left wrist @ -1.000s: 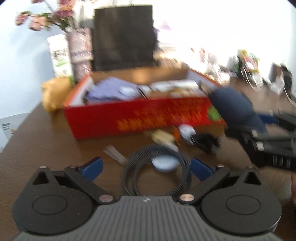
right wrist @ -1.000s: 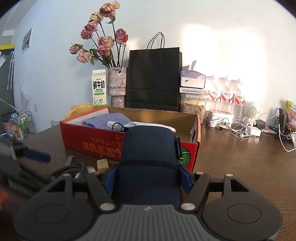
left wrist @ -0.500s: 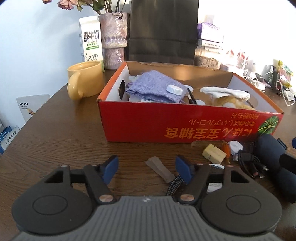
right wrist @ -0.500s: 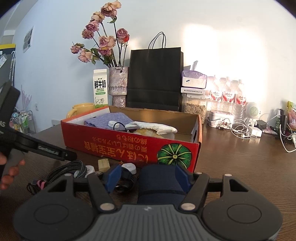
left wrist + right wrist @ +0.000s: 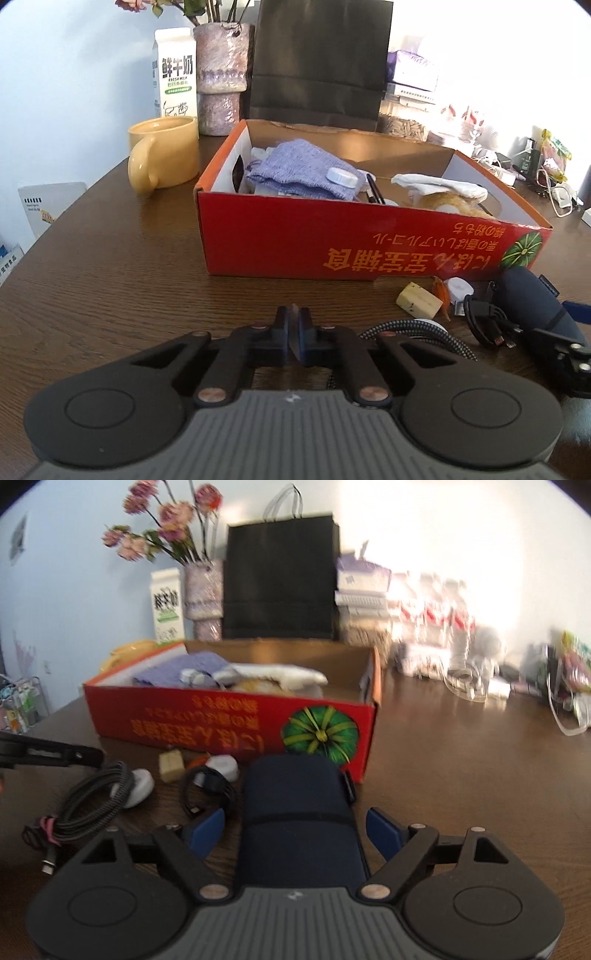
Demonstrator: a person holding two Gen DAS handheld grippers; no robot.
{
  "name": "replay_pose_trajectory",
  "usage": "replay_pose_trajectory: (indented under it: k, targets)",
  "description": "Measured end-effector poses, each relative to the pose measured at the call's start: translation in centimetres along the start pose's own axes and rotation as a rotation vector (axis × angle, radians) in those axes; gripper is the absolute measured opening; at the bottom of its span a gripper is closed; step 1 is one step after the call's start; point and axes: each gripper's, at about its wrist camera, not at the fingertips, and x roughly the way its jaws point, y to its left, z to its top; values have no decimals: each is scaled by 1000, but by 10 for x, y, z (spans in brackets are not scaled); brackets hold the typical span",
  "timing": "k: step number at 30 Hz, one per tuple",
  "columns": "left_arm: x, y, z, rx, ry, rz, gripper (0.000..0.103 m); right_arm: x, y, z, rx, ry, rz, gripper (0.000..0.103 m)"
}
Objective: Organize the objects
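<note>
With the left claw [image 5: 294,338] pinched on a thin strip and the right claw [image 5: 295,830] opening around the navy case [image 5: 295,812], either could slip off the bench [image 5: 110,277].

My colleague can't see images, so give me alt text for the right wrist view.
A dark blue pouch lies on the wooden table between the opening jaws of the right gripper, whose pads stand clear of it. Behind it sits an open red cardboard box holding cloths, with coiled cables and small items at its left.
</note>
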Motion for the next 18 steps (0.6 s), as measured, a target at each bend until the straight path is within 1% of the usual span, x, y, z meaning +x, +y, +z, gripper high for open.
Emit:
replay_pose_trajectory:
  k: [1,3,7,14,18]
  targets:
    - [-2,1,0,-1,-2,-2,6,2,-3,0,12,14,16,77]
    - [-5,3,0,-4,-9,-9,6,3,-5,0,14,15,19,70]
    - [-15,5,1,-11,-28,-23,6,-3,-2,-2,-11,-13,17,64]
    - [-38,3,12,-2,-93,-60,6,-21,0,4,-24,-87,14,63]
    - [-46,-6,26,17,-136,-89,6,-31,4,18,-33,-134,29,63]
